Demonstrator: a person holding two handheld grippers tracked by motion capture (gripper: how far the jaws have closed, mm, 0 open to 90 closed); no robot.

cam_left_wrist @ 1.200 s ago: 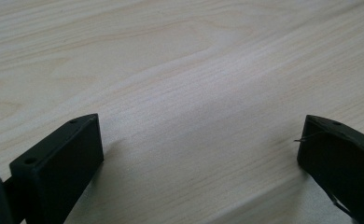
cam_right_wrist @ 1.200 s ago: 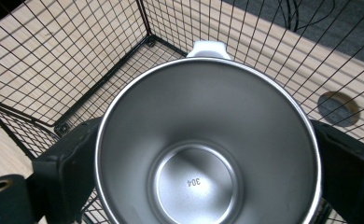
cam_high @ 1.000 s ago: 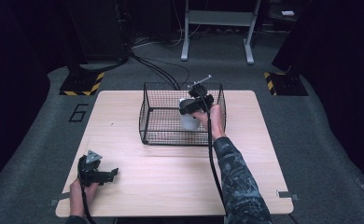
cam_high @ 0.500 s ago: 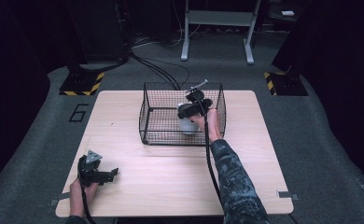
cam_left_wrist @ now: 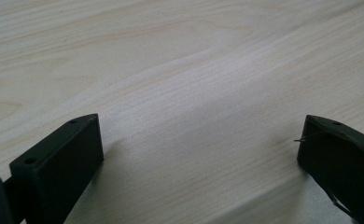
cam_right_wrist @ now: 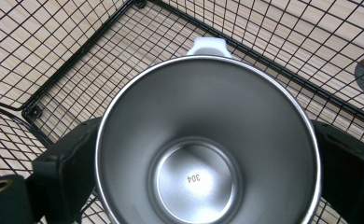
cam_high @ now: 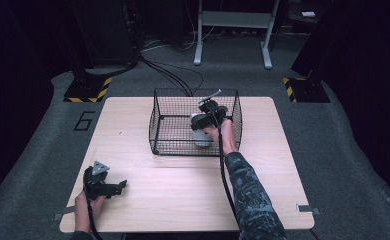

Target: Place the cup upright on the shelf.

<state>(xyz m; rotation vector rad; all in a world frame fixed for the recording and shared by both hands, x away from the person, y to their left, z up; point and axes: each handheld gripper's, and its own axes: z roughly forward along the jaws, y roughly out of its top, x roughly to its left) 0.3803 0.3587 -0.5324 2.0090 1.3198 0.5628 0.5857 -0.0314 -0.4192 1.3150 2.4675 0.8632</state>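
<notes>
Pale wooden table [cam_high: 183, 185] carries a black wire basket [cam_high: 158, 122] into which the right gripper [cam_high: 209, 119], clamped on a steel cup [cam_right_wrist: 208, 144], has sunk lower, suggesting set-down is near, while the left gripper [cam_high: 103, 184] rests wide open and empty.

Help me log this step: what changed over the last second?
The right gripper, shut on the steel cup, carried it down deeper into the wire basket. The left gripper stayed open, resting at the table's near left corner; the basket did not shift.
</notes>
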